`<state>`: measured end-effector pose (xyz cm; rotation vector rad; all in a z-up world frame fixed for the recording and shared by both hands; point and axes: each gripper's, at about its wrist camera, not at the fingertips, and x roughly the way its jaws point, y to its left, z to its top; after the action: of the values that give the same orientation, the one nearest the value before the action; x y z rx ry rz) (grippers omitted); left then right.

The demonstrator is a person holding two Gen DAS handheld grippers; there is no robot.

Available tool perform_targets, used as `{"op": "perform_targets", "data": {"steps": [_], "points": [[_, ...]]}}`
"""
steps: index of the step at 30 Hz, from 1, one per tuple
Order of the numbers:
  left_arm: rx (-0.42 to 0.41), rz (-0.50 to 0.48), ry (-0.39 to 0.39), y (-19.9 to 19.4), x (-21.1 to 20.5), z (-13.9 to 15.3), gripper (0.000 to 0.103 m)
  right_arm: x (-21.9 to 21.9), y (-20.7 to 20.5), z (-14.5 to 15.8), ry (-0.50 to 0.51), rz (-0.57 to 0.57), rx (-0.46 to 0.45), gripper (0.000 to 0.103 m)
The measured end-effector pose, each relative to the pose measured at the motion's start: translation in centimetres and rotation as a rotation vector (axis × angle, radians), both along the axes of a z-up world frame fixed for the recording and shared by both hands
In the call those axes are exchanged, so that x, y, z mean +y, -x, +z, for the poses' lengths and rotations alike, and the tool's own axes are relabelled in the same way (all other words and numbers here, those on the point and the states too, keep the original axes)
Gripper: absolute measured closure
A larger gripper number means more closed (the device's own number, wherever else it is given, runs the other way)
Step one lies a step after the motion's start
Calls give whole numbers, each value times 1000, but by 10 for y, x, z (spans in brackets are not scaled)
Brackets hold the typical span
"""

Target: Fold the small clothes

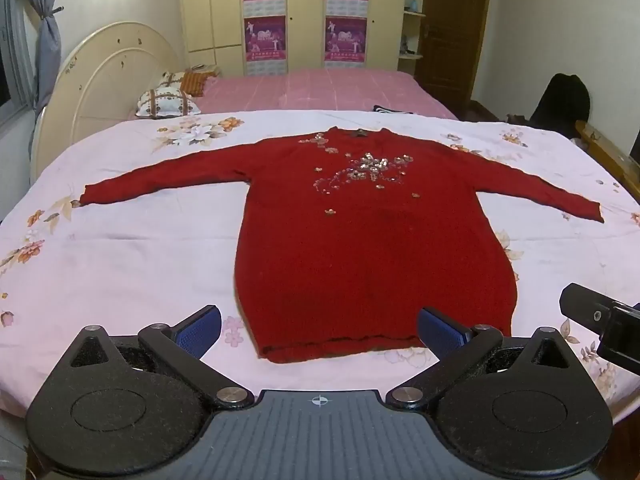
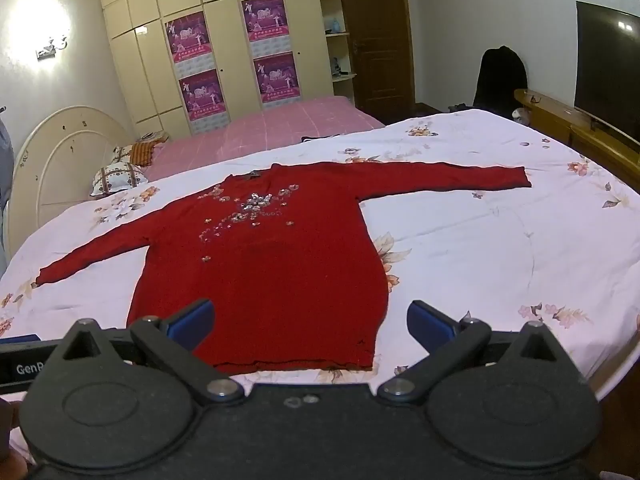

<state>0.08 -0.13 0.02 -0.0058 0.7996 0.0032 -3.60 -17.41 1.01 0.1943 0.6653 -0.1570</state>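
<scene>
Your left gripper [image 1: 320, 326] stands with its jaws spread wide and nothing between the pads; it hovers above the near hem of the red sweater [image 1: 360, 240], clear of the cloth. Your right gripper [image 2: 312, 320] is likewise wide apart and empty, poised over the hem's right-hand end. The two tools sit close beside each other at the near edge of the bed.

The sweater lies flat and face up on the floral bedsheet [image 1: 140, 248], collar away from you, both sleeves stretched out to the sides. No fold has been started.

Hazards from this position:

- Pinching the sheet with the knit. The hem lies directly on the loose cover; a deep bite is likely to gather both layers and drag the sheet along.
- Catching one layer only. Seize just the front panel and the back will probably stay behind, leaving a skewed fold.
- Snagging the sequin decoration [image 1: 368, 168]. Sliding a pad across the chest could pull threads or shed sequins.
- Tool collision. With both tools this near, crossing paths toward a sleeve risks a knock.
- Sleeve drag. The knit appears limp and clingy; an uneven lift may bunch the body.
</scene>
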Motion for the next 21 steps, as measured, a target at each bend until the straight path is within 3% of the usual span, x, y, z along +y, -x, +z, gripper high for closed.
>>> {"op": "perform_targets", "data": {"steps": [21], "points": [[-3, 5, 4, -6, 5, -5, 0, 3, -8, -3, -1, -6, 4, 1]]}}
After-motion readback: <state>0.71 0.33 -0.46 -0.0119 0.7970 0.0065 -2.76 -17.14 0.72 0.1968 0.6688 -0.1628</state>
